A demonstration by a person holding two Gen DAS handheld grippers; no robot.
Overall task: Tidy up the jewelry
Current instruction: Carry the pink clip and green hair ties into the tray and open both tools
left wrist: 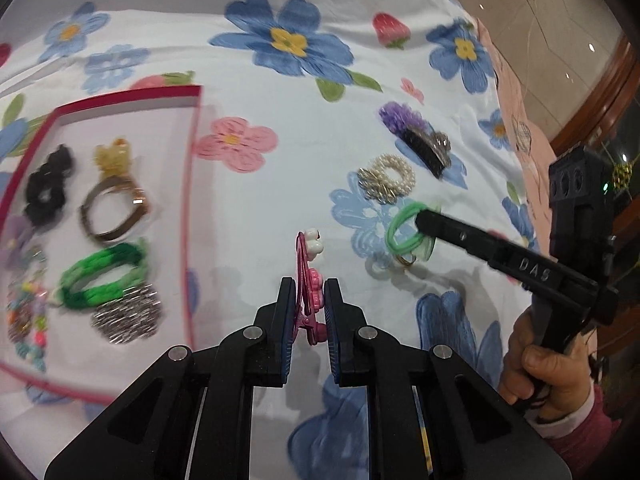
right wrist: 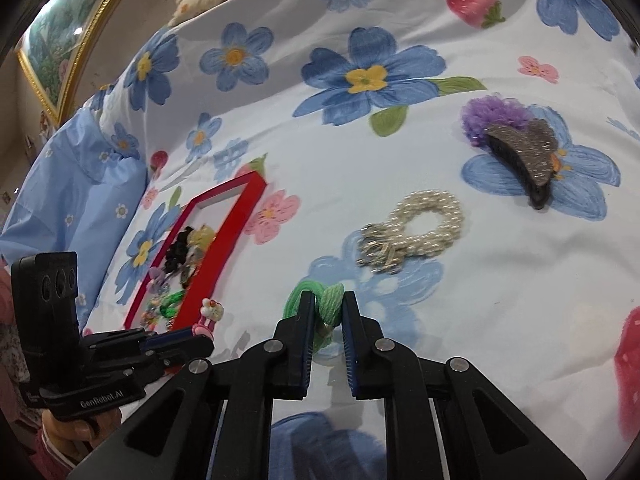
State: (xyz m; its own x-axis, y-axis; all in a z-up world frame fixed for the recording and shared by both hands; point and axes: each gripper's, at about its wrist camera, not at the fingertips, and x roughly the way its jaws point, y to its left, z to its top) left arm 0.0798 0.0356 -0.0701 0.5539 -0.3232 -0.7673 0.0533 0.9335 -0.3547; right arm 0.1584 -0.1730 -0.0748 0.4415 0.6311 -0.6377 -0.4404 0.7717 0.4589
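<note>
A: Left wrist view first. The left gripper has its jaws nearly closed on a pink hair clip, which stands on edge between the pads with its white charm end poking out ahead. Why hold it by the hinge end?

B: My guess is that this leaves the decorated end free, so it can be laid down flat. The red-rimmed box sits at the left of the frame, and it already carries a black scrunchie, a brown bangle, a bright green hair tie and a silvery piece below it. That looks like the place for sorted things.

A: And the unsorted ones?

B: They lie loose on the flowered bedspread at the right of the frame: a pearl scrunchie and, above it, a dark claw clip resting against a purple scrunchie. They are well apart from the box.

A: The right wrist view, then. What has the right gripper got?

B: Its jaws are drawn in tight on a pale green hair tie, pinching one side of the loop at lower centre. The rest of the loop hangs out to the left of the pads. In the left wrist view the same tie hangs off the jaws' tips just above the cloth.

A: So both are loaded.

B: Yes, each grips one item, and I judge the box is next for both.
</note>
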